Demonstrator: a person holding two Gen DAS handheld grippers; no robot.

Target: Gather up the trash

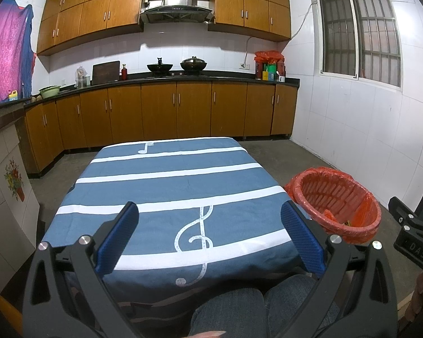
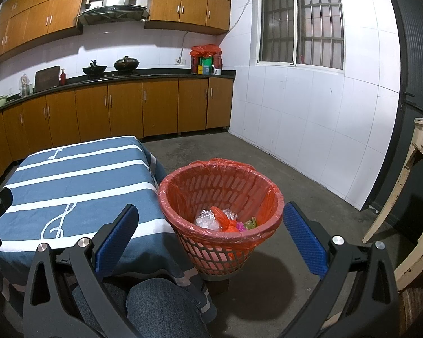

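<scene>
1. Beside the table [image 2: 79, 174], at its right edge, stands the red basket [image 2: 270, 194], lined with an orange-red plastic bag [image 2: 234, 166] folded over the rim. I think it stands there so that trash can go from the table top into it with a short reach.

2. Inside the basket lies the trash [image 2: 225, 221]: crumpled clear plastic, an orange piece, and something pink and green. It rests at the bottom, below the rim.

3. On the table there is only the blue cloth with white stripes and music signs. I see no trash on it in either view.

4. The left tool [image 1: 208, 235] is held above the near edge of the table, and its two blue fingers are spread wide with nothing between them. The right tool [image 2: 210, 236] is held on the near side of the basket; its fingers are wide apart too and also empty. The basket appears between its fingers, but they do not touch it.

5. From the left wrist view, the right tool shows partly at the right border, well apart from the left one.

6. The person sits close to the table; the knees in jeans [image 2: 160, 307] are under both tools.

7. My judgement: the collecting seems nearly finished or finished, because the table top is bare and both tools are free.
</scene>
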